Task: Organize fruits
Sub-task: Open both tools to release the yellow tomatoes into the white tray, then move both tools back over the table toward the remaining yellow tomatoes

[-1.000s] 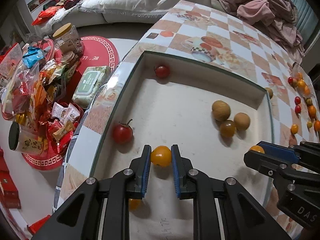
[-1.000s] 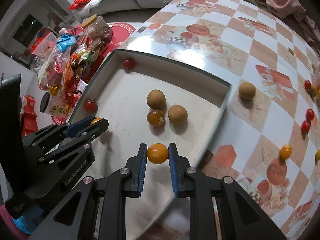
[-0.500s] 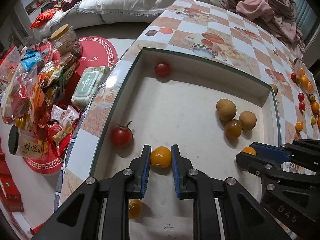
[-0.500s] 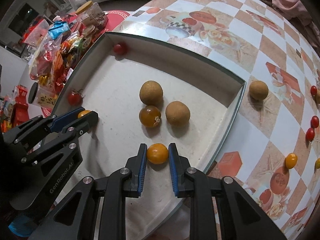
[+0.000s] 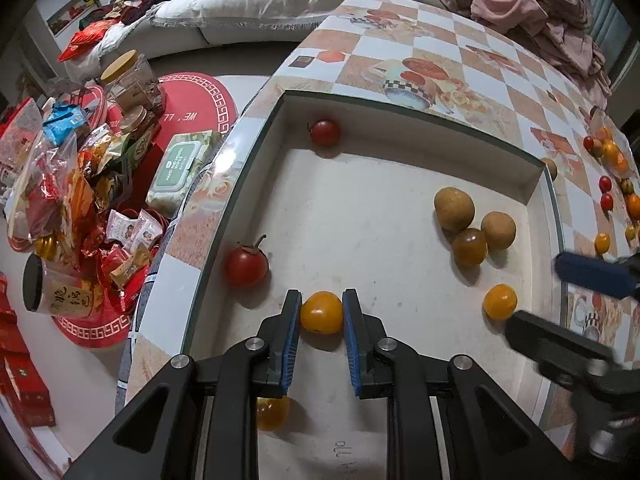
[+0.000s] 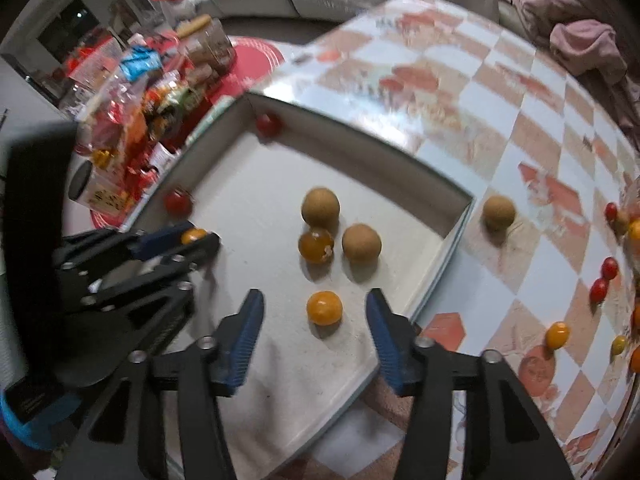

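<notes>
A white tray point(image 5: 360, 208) lies on the checked table. My left gripper point(image 5: 322, 314) is shut on an orange tomato point(image 5: 321, 312) low over the tray's near left. My right gripper point(image 6: 315, 314) is open, its jaws wide on either side of a second orange tomato point(image 6: 324, 307) that rests on the tray floor; this tomato also shows in the left wrist view point(image 5: 499, 301). Two brown longans point(image 6: 320, 206) and a dark orange tomato point(image 6: 316, 245) sit mid-tray. Two red tomatoes point(image 5: 245, 266) lie by the left wall. Another orange tomato point(image 5: 272, 414) lies under my left gripper.
A loose longan point(image 6: 498, 211) lies on the table just right of the tray. Several small red and orange tomatoes point(image 6: 600, 280) are scattered at the table's right. Snack bags and jars point(image 5: 72, 184) crowd the floor at left. Pink clothes point(image 5: 532, 12) lie on the table's far side.
My right gripper has opened and let its orange tomato go onto the tray floor, then drawn back a little. My left gripper keeps its tomato and has moved slightly forward.
</notes>
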The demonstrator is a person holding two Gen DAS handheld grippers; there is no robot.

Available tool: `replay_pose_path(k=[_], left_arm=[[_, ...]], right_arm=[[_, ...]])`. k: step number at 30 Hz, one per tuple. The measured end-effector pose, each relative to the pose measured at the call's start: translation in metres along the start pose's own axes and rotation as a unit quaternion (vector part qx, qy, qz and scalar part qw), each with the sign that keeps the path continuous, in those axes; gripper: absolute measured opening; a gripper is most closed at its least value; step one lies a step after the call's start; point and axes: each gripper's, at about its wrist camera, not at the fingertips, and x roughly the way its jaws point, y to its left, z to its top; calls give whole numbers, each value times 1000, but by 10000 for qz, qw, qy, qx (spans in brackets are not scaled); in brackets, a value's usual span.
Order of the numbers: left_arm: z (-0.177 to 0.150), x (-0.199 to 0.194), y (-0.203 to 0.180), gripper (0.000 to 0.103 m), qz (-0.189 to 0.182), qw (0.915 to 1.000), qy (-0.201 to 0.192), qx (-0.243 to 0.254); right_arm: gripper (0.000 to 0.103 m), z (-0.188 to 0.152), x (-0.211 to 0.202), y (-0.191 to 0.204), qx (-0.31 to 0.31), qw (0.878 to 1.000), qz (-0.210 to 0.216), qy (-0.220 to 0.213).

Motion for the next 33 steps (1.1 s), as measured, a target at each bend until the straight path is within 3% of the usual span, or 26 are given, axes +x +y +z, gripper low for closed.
replay_pose_path(k=[1,3,4,5,7,13,16,18,23,33], left_arm=[[0,0,-1,22,18,10000,2,40],[-1,-1,-3,38,44,9999,4,101],[-2,-3,-4,68,54,9999,-51,101],[-3,-7,-5,77,104,9997,-210,97],[-4,-13,-8,77,132,9991,-358,208],[-4,-13,-13,77,165,9992,-187,315],[-5,-20,-20,77,117,9991,-168,369],[-6,-27,-30,77,98,9985,-197,506],[-4,-42,-63,77,-23,9965,-267,789],[1,-59,-151,77,-511,9882,-250,1421]], right_arm=[[64,-2,-6,-2,36,10000,11,-76],[68,-6,-14,-6,138,9998,39,-142],[69,-9,-17,-9,193,9997,49,-163],[69,-11,-19,-10,257,9995,59,-174],[69,-15,-22,-15,399,9990,81,-177],[70,-32,-28,-34,803,9966,7,-186],[80,-43,-36,-47,1033,9944,-25,-227],[80,-50,-41,-57,1149,9930,-109,-245],[80,-73,-52,-92,1598,9864,-329,-221],[80,-127,-68,-179,2658,9615,-691,-74]])
